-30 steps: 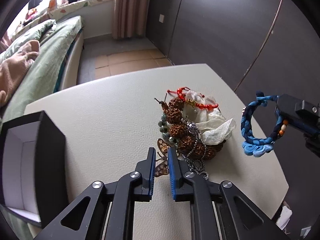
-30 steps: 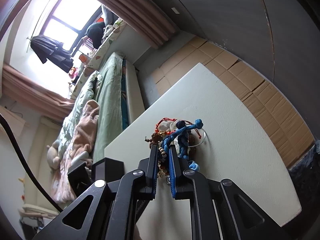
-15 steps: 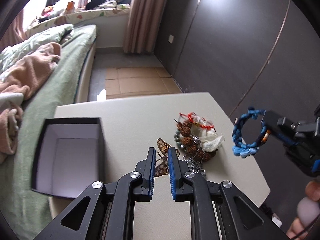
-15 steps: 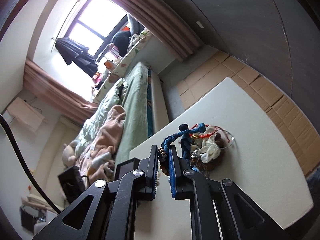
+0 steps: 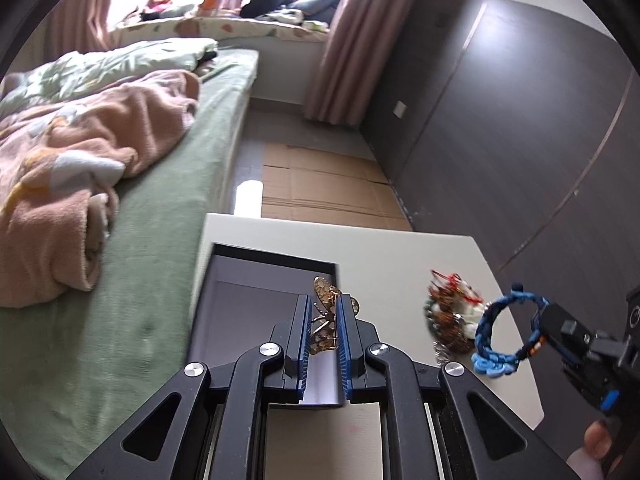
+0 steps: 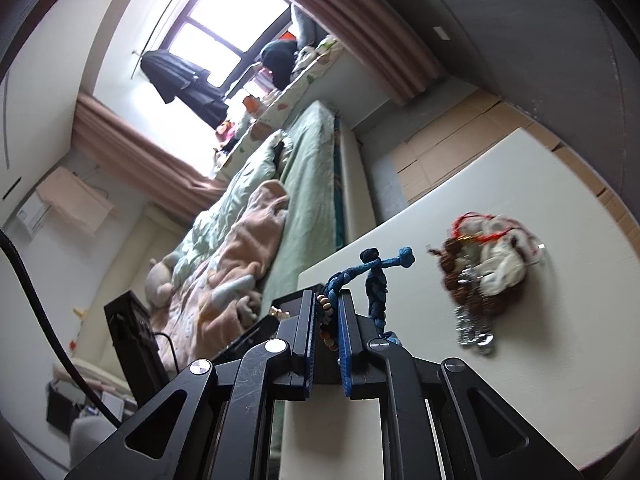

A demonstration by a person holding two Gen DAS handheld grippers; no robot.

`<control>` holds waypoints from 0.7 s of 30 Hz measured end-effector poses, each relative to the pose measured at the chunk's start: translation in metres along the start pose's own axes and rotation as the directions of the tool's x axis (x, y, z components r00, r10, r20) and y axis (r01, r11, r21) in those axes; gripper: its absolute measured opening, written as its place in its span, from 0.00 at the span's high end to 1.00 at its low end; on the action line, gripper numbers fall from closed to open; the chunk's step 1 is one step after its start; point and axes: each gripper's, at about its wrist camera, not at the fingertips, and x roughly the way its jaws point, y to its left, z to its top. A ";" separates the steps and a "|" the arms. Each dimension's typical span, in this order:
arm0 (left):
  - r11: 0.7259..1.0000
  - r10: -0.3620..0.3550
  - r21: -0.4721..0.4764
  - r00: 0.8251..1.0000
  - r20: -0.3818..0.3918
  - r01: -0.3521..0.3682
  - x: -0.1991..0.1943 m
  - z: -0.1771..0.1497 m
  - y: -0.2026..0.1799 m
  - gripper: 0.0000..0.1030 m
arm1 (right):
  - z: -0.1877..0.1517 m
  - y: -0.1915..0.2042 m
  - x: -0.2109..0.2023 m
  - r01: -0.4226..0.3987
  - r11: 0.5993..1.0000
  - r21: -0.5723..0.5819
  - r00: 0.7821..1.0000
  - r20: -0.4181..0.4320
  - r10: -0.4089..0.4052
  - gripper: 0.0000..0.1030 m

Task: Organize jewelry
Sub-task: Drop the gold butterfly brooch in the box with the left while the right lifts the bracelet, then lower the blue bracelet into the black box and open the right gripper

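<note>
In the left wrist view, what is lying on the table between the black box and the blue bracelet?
The jewelry pile lies between the black box and the blue bracelet held by the right gripper; bare table separates box and pile.

Black angular gripper (image 5: pixel 323 312) frames — silver screws, blue-padded jaws.

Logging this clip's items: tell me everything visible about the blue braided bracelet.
The blue braided bracelet is a woven cord loop in light and dark blue, with knotted ends and a few small orange and white beads. The right gripper is shut on its beaded section, holding it in the air beside the jewelry pile without touching it.
</note>
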 end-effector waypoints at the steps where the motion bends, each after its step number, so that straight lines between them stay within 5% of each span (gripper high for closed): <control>1: 1.000 0.000 -0.009 1.000 -0.001 0.000 -0.001 0.001 0.004 0.87 | -0.002 0.003 0.005 -0.008 1.000 -0.004 1.000 -0.006 0.008 0.89; 9: 0.993 -0.005 -0.114 0.999 -0.053 -0.001 0.001 0.007 0.031 0.86 | -0.009 0.015 0.028 -0.031 0.999 -0.018 0.999 -0.034 0.030 0.88; 10: 0.991 -0.020 -0.133 0.998 -0.066 0.011 0.001 0.008 0.034 0.79 | -0.011 0.016 0.030 -0.035 0.999 -0.016 0.999 -0.040 0.034 0.88; 13: 0.986 -0.025 -0.169 0.998 -0.065 0.014 -0.001 0.007 0.038 0.33 | -0.014 0.021 0.039 -0.062 0.998 -0.020 0.997 -0.057 0.061 0.89; 21: 0.974 -0.005 -0.226 1.000 -0.006 0.003 -0.020 0.010 0.056 0.30 | -0.023 0.040 0.061 -0.130 0.990 -0.050 0.988 -0.092 0.125 0.88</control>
